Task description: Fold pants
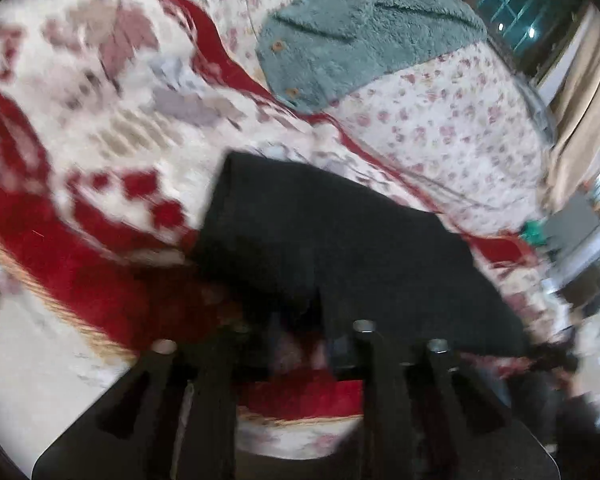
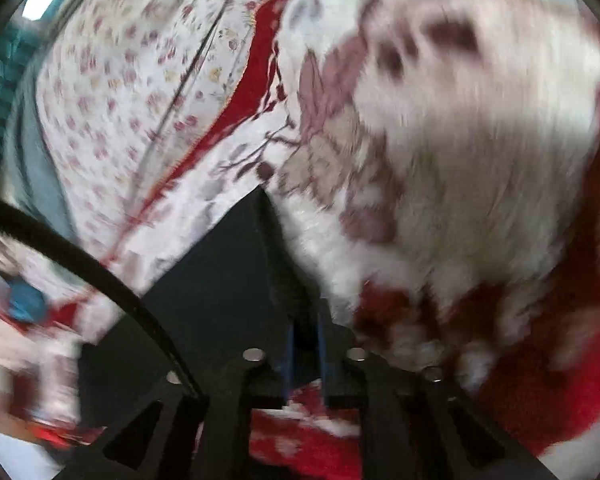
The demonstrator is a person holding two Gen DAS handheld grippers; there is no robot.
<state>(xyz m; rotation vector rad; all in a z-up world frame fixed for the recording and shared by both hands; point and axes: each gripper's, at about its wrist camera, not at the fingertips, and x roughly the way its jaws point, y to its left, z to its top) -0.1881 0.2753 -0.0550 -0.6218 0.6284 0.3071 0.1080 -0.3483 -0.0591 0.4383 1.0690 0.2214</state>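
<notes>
Over floral bedding (image 1: 440, 120), each tool (image 1: 296, 320) (image 2: 306, 344) pinches black pants (image 1: 320, 232).

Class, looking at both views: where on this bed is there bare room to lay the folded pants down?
Free: the red-and-white blanket left of the black pants, and the floral sheet between the pants and the teal jacket. Crowded: near both grippers, where the pants lie.

Pants (image 1: 340, 240) are matt black cloth, pretty smooth. Blanket (image 1: 80, 140) past the claw looks plush and fuzzy, teal cardigan (image 1: 360, 36) beyond is shaggy fleece, sheet (image 1: 460, 128) thin printed cotton.
</notes>
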